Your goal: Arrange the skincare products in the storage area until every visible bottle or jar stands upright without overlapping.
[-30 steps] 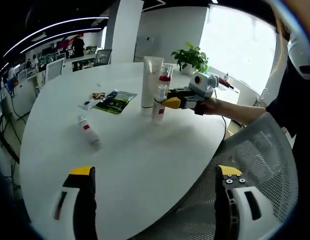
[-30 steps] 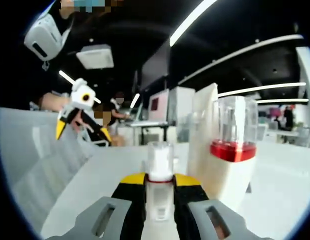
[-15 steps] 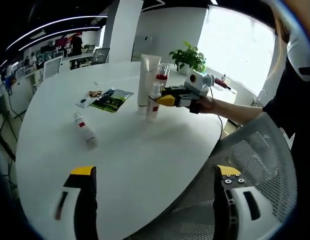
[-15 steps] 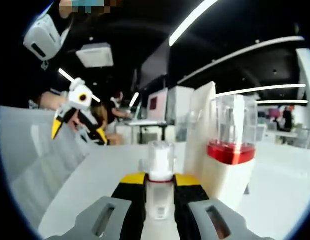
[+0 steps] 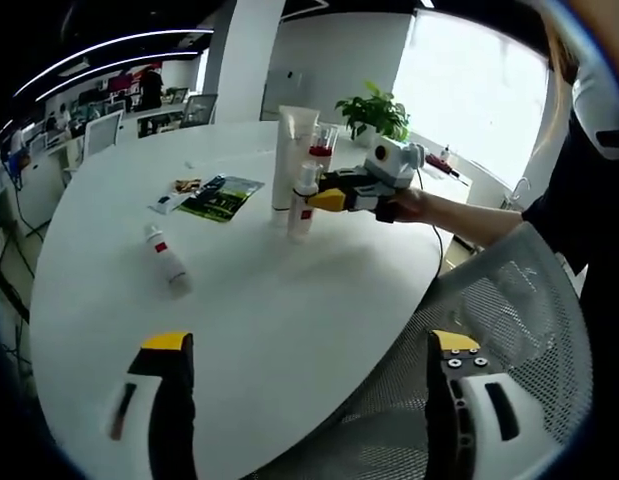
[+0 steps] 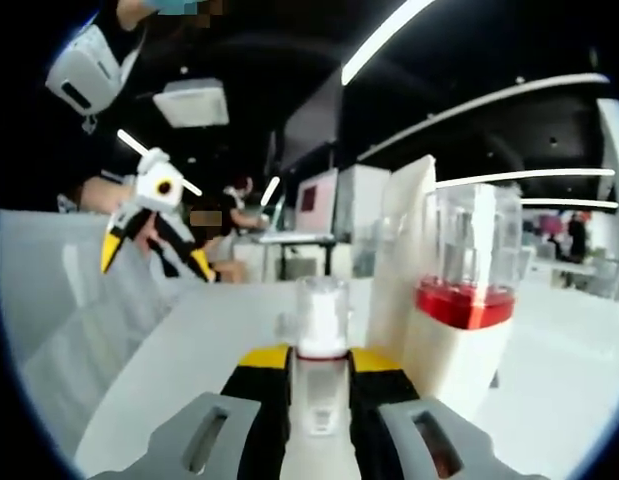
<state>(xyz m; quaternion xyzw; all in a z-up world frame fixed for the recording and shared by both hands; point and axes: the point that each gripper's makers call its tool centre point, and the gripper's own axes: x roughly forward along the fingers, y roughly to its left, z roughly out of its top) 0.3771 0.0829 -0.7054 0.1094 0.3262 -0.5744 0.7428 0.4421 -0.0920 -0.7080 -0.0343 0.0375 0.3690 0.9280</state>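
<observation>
On the white round table (image 5: 289, 300), a tall white tube (image 5: 286, 160) stands upright beside a white bottle with a red band and clear cap (image 5: 322, 158). Just in front of them my right gripper (image 5: 327, 200) is shut on a small clear-capped bottle (image 5: 302, 200), held upright with its base at or just above the tabletop. The right gripper view shows that small bottle (image 6: 319, 340) between my right gripper's (image 6: 319, 365) yellow-tipped jaws, with the tube (image 6: 404, 250) and red-band bottle (image 6: 464, 300) close behind. Another small bottle (image 5: 164, 258) lies on its side at the left. My left gripper (image 5: 309, 345) hangs open over the near table edge.
A green leaflet (image 5: 221, 198) and small packets lie left of the tube. A potted plant (image 5: 384, 112) stands at the far edge. A grey mesh chair (image 5: 499, 320) sits at the right, beside the person's arm. The left gripper (image 6: 154, 220) shows open in the right gripper view.
Both views have shifted slightly with the hands. The right gripper keeps its hold on the small bottle beside the tube; the left gripper stays open.
</observation>
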